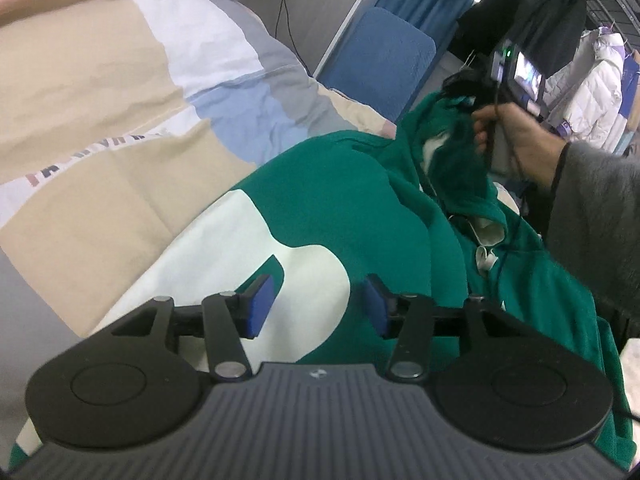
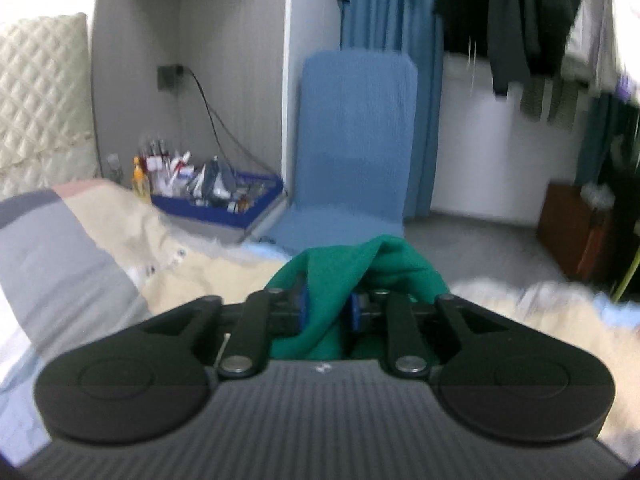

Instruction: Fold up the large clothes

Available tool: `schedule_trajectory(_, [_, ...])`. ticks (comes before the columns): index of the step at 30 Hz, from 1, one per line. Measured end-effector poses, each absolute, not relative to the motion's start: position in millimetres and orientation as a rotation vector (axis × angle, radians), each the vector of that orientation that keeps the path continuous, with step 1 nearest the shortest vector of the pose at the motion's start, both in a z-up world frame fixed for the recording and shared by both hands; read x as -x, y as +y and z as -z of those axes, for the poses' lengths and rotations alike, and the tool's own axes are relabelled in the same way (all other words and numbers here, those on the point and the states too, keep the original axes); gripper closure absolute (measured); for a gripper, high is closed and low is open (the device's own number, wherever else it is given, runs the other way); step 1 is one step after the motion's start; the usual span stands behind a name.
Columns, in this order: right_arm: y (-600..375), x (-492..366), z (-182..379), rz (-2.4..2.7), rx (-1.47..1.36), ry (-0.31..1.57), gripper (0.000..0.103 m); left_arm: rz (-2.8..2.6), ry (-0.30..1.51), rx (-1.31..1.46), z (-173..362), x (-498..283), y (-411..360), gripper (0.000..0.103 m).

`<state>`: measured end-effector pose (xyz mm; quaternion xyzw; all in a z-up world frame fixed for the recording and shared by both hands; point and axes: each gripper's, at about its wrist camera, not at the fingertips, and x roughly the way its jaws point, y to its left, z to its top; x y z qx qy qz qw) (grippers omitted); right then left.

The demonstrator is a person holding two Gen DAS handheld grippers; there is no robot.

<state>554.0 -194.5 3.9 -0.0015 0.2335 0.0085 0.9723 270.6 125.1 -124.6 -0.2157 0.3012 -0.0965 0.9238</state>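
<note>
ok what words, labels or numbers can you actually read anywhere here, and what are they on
None reads whole.
Printed capitals on the patchwork beige, grey and blue duvet: upside down and blurred, unreadable.
Large cream shape on the green hooded sweatshirt: possibly a big letter, cannot tell which.
Small emblem on the left gripper body: no letters.
Bottles in the blue plastic tray: labels too blurred.

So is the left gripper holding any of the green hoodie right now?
No, the left gripper hangs open above the green hoodie, with no cloth between its blue pads.
</note>
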Motion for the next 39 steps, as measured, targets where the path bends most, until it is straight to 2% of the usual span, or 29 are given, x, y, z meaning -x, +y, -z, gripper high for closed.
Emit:
schedule_trajectory(1, [-195,-549,2,-0.034,0.004,0.475,0.05,0.202,0.617,0.447,126,-272,126,0.047])
schedule_trajectory(2, [-196,-542,5,-0.048,0.014,0.469,0.043,0.205,0.617,0.448,127,-272,126,0.047])
schedule_trajectory(3, [-199,-532,7,-0.064,0.027,0.454,0.031,0.207,0.617,0.451,128,-272,126,0.047])
schedule_trajectory(4, [-201,-524,6,-0.075,0.027,0.443,0.026,0.208,0.619,0.455,128,-272,127,0.047])
schedule_trajectory(10, [-239,-458,-15,-0.083,-0.08,0.472,0.026,0.193,0.639,0.435,123,-266,125,0.046])
schedule_trajectory(16, [-264,-333,-31,-0.092,-0.138,0.553,0.026,0.164,0.682,0.389,112,-243,123,0.046])
schedule_trajectory(24, [-258,-144,-7,-0.245,-0.271,0.792,0.026,0.103,0.729,0.27,95,-193,107,0.046])
schedule_trajectory(28, [-238,-87,13,-0.361,-0.293,0.905,0.026,0.059,0.743,0.208,90,-169,98,0.045])
schedule_trajectory(30, [-220,-65,23,-0.438,-0.228,0.949,0.026,0.033,0.752,0.194,90,-160,96,0.045])
schedule_trajectory(36, [-174,-30,39,-0.493,0.096,0.916,0.026,0.007,0.781,0.143,96,-145,89,0.043])
schedule_trajectory(38, [-174,-24,39,-0.501,0.133,0.907,0.033,0.002,0.776,0.111,98,-143,85,0.043])
schedule_trajectory(39, [-177,-22,37,-0.499,0.138,0.901,0.044,0.0,0.777,0.101,99,-143,84,0.044])
